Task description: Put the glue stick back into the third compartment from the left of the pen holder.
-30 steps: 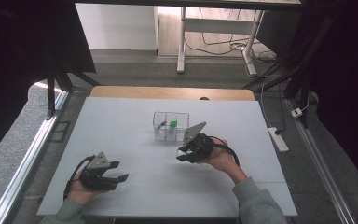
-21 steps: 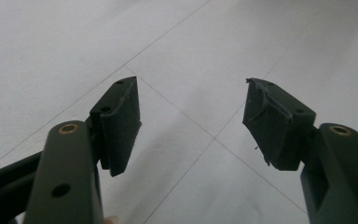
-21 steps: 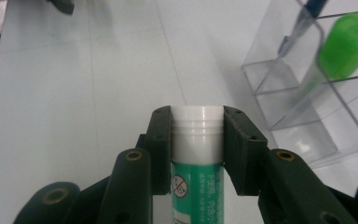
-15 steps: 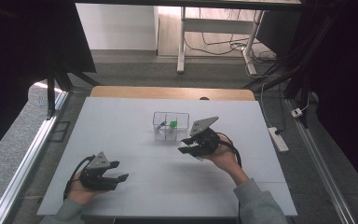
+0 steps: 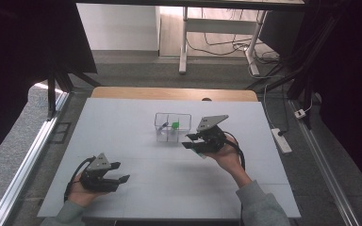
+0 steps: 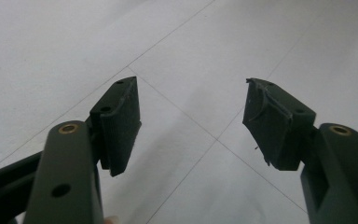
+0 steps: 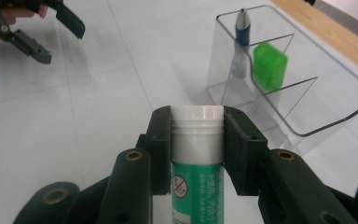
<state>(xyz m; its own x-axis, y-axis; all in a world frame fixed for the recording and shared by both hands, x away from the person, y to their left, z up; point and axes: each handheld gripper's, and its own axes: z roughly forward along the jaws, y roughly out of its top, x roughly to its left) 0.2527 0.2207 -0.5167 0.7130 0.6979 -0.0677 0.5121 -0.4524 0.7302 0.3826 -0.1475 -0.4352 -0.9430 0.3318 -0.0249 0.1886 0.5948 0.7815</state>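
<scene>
A white-capped green glue stick is pinched in the right tool near the clear organizer, not yet placed inside, while the left tool is held spread and empty.

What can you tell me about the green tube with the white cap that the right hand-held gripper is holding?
The green tube is a round stick with a white ribbed cap and a printed green label bearing a small round prohibition symbol. It looks like plastic. The right hand-held gripper clamps it at the cap, one pad on each side, cap end pointing away from the camera. In the high view it is above the table, just right of the clear organizer and apart from it.
</scene>
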